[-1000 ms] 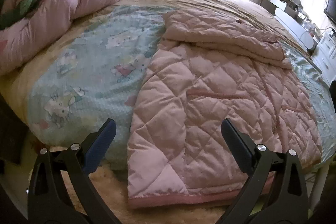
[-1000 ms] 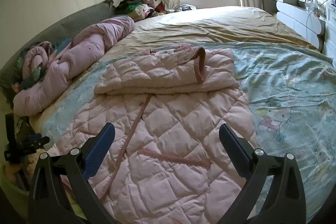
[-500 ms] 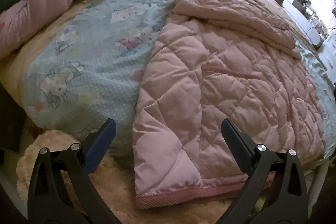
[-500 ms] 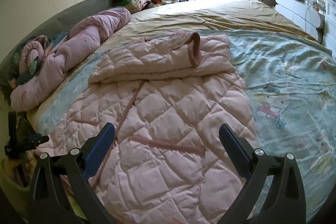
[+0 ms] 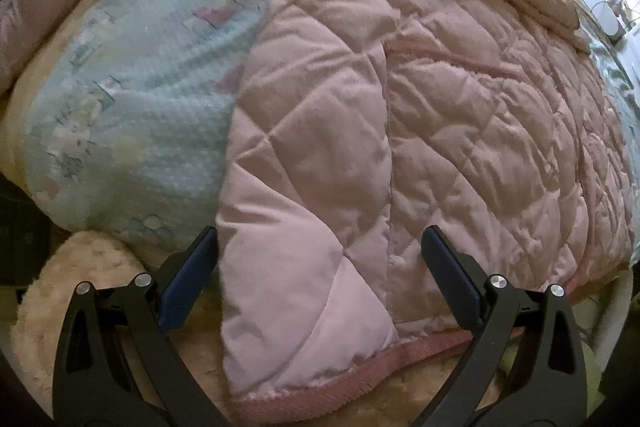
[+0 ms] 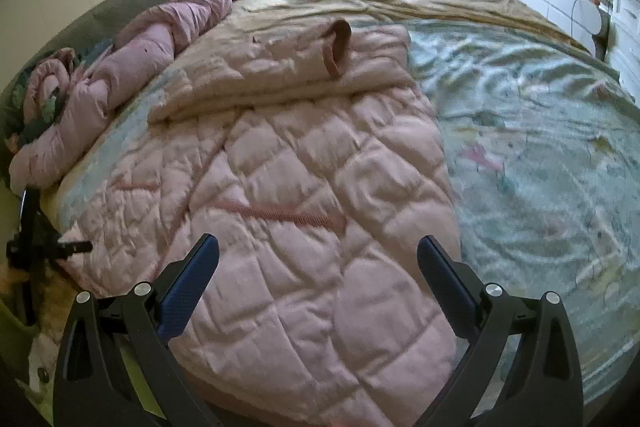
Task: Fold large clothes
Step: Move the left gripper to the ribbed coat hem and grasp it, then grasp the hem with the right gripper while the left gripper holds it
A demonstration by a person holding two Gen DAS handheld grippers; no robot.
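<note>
Both tools gape wide and empty, so pinch the coat (image 5: 420, 115) hem (image 5: 360, 383) corners on the bed (image 6: 540, 131) edge together, then lift evenly.

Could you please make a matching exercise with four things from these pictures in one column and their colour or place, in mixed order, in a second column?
Things:
1. coat
2. sheet
3. rug
4. duvet

Colour or place:
A. rolled up along the far left side of the bed
B. fluffy and cream, on the floor below the bed edge
C. pale blue with cartoon prints, spread on the bed
D. pink and quilted, flat on the bed with its top part folded down

Pairs: 1-D, 2-C, 3-B, 4-A
</note>
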